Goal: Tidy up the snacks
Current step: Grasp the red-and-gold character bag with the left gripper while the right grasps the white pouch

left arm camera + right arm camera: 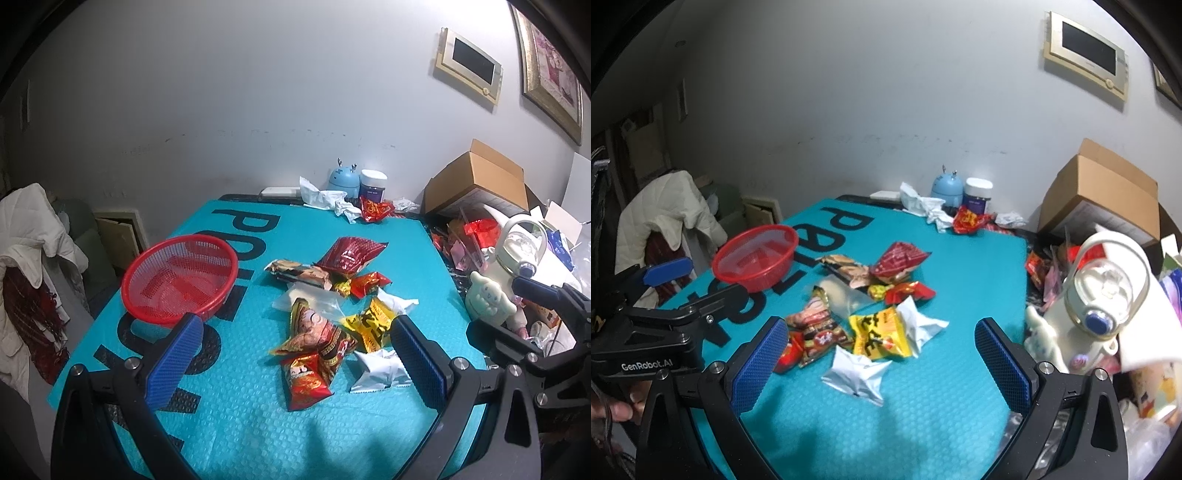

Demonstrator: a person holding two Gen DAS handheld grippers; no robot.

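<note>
The red basket (180,277) sits empty on the teal mat (243,413), and I take it for the place the snacks are meant to go. Right of the basket lies the loose pile of snacks (332,314), none of them in it yet, so sorting looks unstarted. The left gripper (295,358) hovers just short of the pile on the side away from the basket's far rim, jaws wide apart and holding nothing, probably lined up for a first pick. Further right of the basket, the right gripper (881,363) hangs over a silver packet (857,373), its jaws apart and empty too.
</note>
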